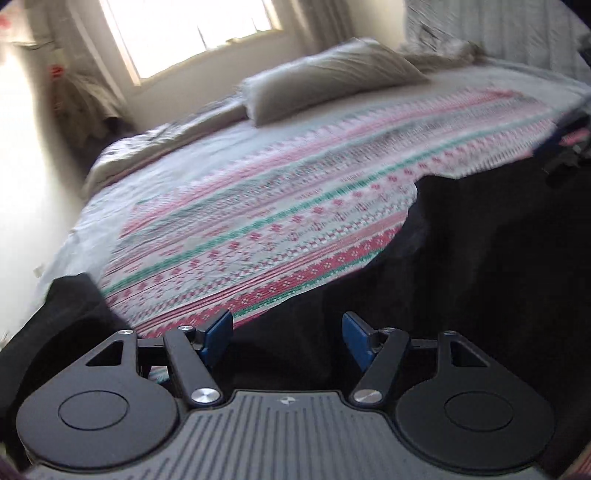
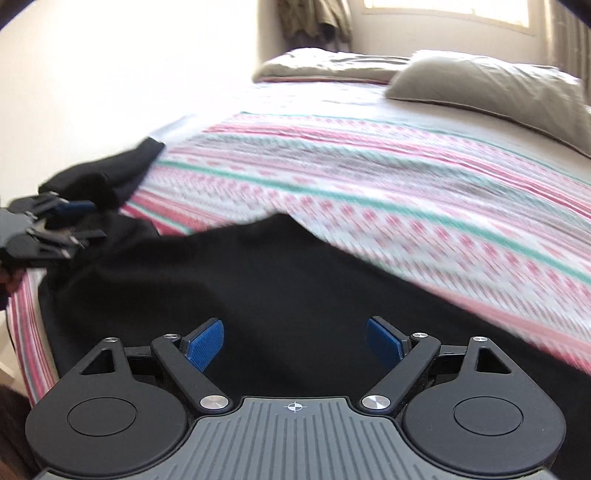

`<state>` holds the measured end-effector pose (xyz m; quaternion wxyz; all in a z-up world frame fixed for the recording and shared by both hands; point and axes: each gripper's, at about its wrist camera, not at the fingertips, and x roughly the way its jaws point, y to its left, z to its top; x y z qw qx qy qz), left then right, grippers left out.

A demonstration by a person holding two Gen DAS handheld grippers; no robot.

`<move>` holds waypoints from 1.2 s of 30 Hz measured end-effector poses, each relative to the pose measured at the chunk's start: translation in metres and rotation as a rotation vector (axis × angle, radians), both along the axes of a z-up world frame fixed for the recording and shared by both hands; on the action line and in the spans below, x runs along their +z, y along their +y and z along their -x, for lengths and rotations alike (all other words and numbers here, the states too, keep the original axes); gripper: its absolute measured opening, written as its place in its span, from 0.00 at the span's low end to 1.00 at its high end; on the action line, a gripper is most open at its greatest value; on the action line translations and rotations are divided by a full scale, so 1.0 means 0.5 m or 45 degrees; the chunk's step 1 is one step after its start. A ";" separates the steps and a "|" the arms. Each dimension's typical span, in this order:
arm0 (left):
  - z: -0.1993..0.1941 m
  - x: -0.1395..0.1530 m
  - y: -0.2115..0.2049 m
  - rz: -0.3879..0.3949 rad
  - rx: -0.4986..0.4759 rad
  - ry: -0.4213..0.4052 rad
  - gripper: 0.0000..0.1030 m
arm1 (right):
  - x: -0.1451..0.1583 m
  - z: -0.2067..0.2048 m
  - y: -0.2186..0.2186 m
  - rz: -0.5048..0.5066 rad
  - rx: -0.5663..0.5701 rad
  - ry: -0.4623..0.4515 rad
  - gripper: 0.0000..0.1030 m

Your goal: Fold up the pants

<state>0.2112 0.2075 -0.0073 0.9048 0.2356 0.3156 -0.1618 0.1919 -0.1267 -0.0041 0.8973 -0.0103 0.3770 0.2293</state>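
Note:
Black pants (image 1: 461, 266) lie spread on a striped pink, green and white bedspread (image 1: 258, 206) at the near edge of the bed. My left gripper (image 1: 288, 336) is open, its blue pads just above the dark cloth, holding nothing. In the right wrist view the pants (image 2: 258, 295) fill the foreground, with a bunched end (image 2: 122, 173) at the left. My right gripper (image 2: 295, 343) is open over the pants and empty. The left gripper (image 2: 74, 225) also shows at the far left of that view, beside the bunched end.
A beige pillow (image 1: 332, 81) and a rumpled beige blanket (image 2: 325, 66) lie at the head of the bed under a bright window (image 1: 192, 29). The bedspread (image 2: 369, 177) stretches beyond the pants. The bed's edge falls off at the left (image 2: 29, 332).

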 end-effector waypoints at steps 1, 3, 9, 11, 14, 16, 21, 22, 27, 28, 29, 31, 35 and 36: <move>-0.015 -0.005 0.005 -0.024 -0.032 0.024 0.70 | -0.003 -0.024 0.014 0.011 0.016 -0.002 0.83; -0.041 -0.013 0.023 -0.059 -0.083 0.072 0.70 | -0.011 -0.065 0.043 0.049 0.043 -0.018 0.82; -0.105 -0.014 0.073 -0.010 -0.158 0.272 0.70 | -0.031 -0.179 0.108 0.044 0.057 -0.042 0.80; -0.132 -0.027 0.086 0.000 -0.136 0.335 0.70 | -0.044 -0.201 0.120 0.015 0.055 -0.034 0.76; -0.140 -0.046 0.093 -0.002 -0.099 0.381 0.69 | -0.072 -0.222 0.139 0.035 0.050 0.002 0.53; -0.125 -0.051 0.089 0.004 -0.100 0.358 0.58 | -0.087 -0.213 0.146 0.054 0.045 -0.014 0.37; -0.066 -0.066 0.065 -0.027 -0.046 0.188 0.04 | -0.085 -0.170 0.153 0.082 -0.002 -0.165 0.00; -0.055 -0.069 0.060 -0.047 -0.028 0.139 0.04 | -0.081 -0.158 0.154 0.099 -0.019 -0.223 0.00; -0.039 -0.089 0.055 -0.064 0.189 -0.027 0.16 | -0.093 -0.149 0.195 0.257 -0.072 -0.336 0.00; -0.034 -0.088 0.049 -0.101 0.195 -0.050 0.20 | -0.102 -0.155 0.203 0.289 -0.085 -0.309 0.03; -0.030 -0.083 0.043 -0.134 0.214 -0.065 0.27 | -0.101 -0.155 0.207 0.308 -0.104 -0.320 0.11; -0.015 -0.058 0.033 -0.124 0.242 -0.079 0.42 | -0.084 -0.142 0.201 0.308 -0.159 -0.352 0.25; 0.036 0.008 -0.006 0.088 0.147 -0.102 0.53 | -0.025 -0.090 0.172 0.205 -0.141 -0.330 0.54; 0.047 0.017 -0.029 0.127 0.103 -0.098 0.54 | -0.015 -0.073 0.168 0.196 -0.113 -0.305 0.54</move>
